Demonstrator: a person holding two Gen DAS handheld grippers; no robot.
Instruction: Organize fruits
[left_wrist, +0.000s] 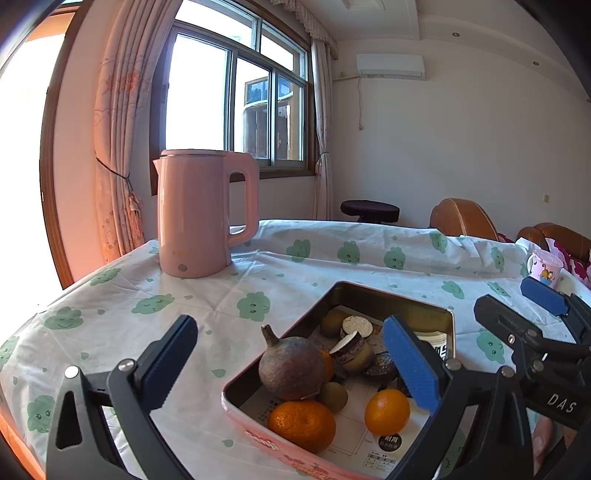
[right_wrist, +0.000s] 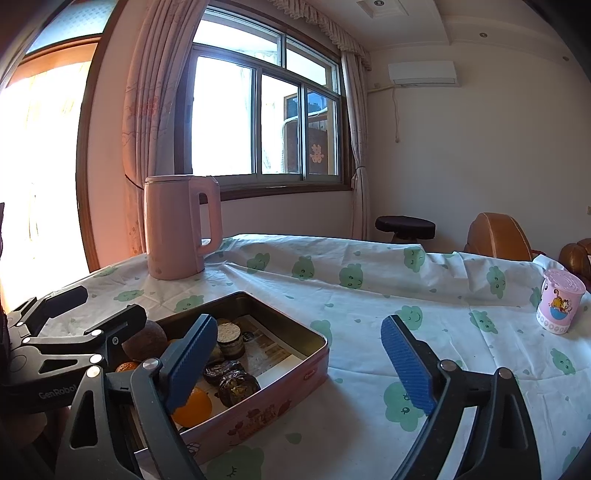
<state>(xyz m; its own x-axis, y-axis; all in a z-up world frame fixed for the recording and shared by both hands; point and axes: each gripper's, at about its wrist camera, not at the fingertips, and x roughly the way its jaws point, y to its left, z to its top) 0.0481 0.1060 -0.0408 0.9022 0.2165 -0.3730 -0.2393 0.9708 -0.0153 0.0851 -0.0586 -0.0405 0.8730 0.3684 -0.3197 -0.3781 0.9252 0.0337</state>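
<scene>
A pink rectangular tin (left_wrist: 255, 435) (right_wrist: 295, 380) sits on the table and holds fruit. In the left wrist view I see a brown pomegranate (left_wrist: 291, 365), two oranges (left_wrist: 303, 424) (left_wrist: 387, 410), small kiwis (left_wrist: 334, 396) and dark cut fruit pieces (left_wrist: 351, 349). My left gripper (left_wrist: 291, 365) is open and empty, low over the tin's near left corner. My right gripper (right_wrist: 299, 365) is open and empty, with its left finger over the tin's near end and its right finger over the cloth.
A pink kettle (left_wrist: 199, 214) (right_wrist: 177, 225) stands at the back left of the table. A pink cartoon cup (right_wrist: 559, 301) (left_wrist: 546, 266) stands at the right edge. The tablecloth (left_wrist: 258, 280) is white with green clouds. Brown chairs (right_wrist: 498, 236) stand behind.
</scene>
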